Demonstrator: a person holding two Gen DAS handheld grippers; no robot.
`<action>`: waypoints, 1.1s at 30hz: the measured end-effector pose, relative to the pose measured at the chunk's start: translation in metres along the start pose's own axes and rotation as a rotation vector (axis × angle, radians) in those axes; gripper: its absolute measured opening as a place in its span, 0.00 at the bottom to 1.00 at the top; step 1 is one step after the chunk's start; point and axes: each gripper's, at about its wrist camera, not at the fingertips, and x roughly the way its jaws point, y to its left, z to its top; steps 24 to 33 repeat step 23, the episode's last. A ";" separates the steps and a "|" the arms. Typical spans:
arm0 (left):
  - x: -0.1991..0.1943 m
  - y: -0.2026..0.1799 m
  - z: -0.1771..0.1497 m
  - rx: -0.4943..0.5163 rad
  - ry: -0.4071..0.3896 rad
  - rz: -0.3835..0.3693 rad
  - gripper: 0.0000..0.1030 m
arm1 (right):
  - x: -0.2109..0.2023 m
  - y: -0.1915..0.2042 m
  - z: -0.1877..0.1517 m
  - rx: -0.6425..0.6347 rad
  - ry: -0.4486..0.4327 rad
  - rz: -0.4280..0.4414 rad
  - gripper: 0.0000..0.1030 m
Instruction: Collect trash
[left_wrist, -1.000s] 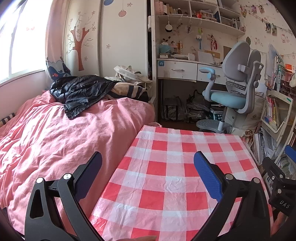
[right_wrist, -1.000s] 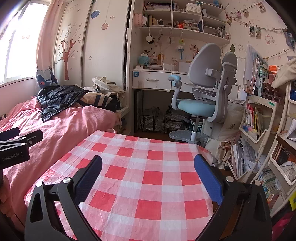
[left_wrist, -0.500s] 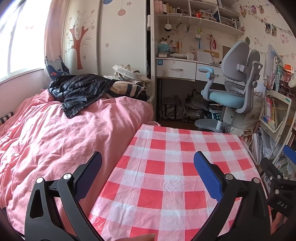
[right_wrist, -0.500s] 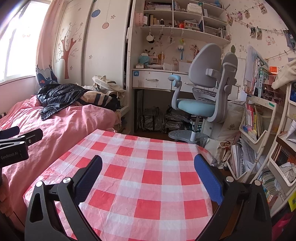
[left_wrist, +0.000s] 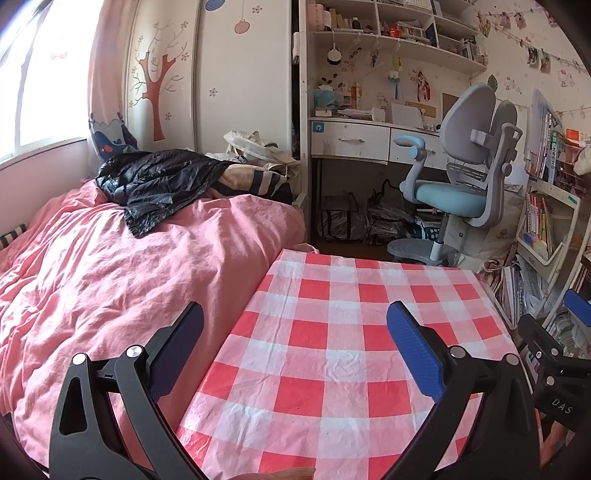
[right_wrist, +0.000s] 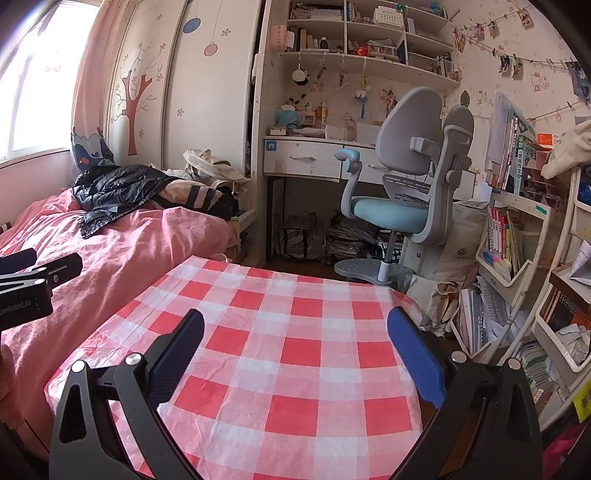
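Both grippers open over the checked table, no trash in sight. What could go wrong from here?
1. The checked tablecloth is thin and wrinkled; a low pass by the right gripper could snag and drag it.
2. The left gripper hangs at the table edge by the pink duvet and may catch the bedding.
3. No trash shows, so a grasp could take the black jacket instead.

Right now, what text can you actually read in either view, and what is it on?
"DAS": on the right gripper's black body, at the left view's right edge.
"GenRobot.AI", first letters cut off: on the left gripper's black body, right view.
Book spines on the shelf: print too small to read.
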 end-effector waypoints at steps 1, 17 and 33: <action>0.001 0.000 0.000 -0.004 0.002 -0.006 0.93 | 0.000 0.000 0.000 0.000 0.001 0.000 0.93; 0.006 -0.007 -0.010 0.054 0.128 -0.042 0.93 | 0.047 -0.031 -0.015 -0.011 0.159 -0.096 0.93; 0.010 -0.008 -0.013 0.063 0.162 -0.044 0.93 | 0.084 -0.029 -0.026 -0.083 0.251 -0.110 0.93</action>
